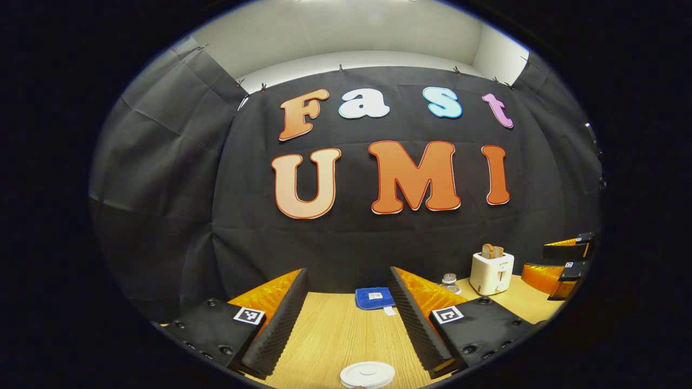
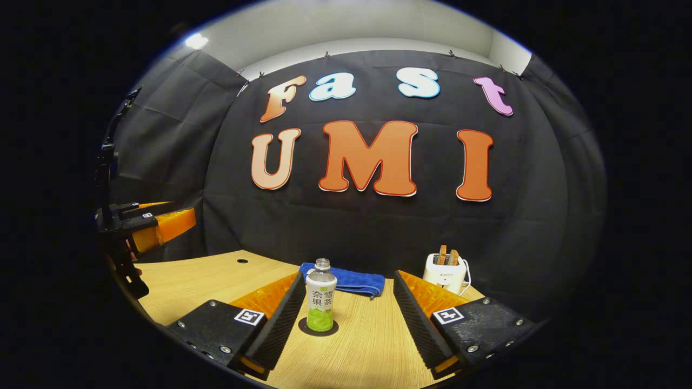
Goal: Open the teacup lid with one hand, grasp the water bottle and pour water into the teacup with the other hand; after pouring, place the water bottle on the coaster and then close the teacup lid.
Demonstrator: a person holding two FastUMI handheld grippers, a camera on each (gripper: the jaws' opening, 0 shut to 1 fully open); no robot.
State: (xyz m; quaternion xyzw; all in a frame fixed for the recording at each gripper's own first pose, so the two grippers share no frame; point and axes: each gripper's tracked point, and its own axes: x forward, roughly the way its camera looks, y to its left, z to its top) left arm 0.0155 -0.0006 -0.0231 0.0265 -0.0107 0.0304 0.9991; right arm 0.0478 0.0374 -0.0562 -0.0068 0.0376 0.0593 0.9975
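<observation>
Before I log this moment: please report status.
Left gripper open above teacup lid. Right gripper open; water bottle upright on coaster. Nothing between.

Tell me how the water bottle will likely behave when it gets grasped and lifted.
The water bottle stands tall and narrow on the coaster, so a sideways nudge could tip it. It looks like thin plastic, likely to flex under squeeze. It has no cap, so tilting may spill.

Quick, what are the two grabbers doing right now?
Left gripper: open, holding nothing, above the teacup lid.
Right gripper: open, holding nothing, water bottle between its fingers, untouched.
</observation>
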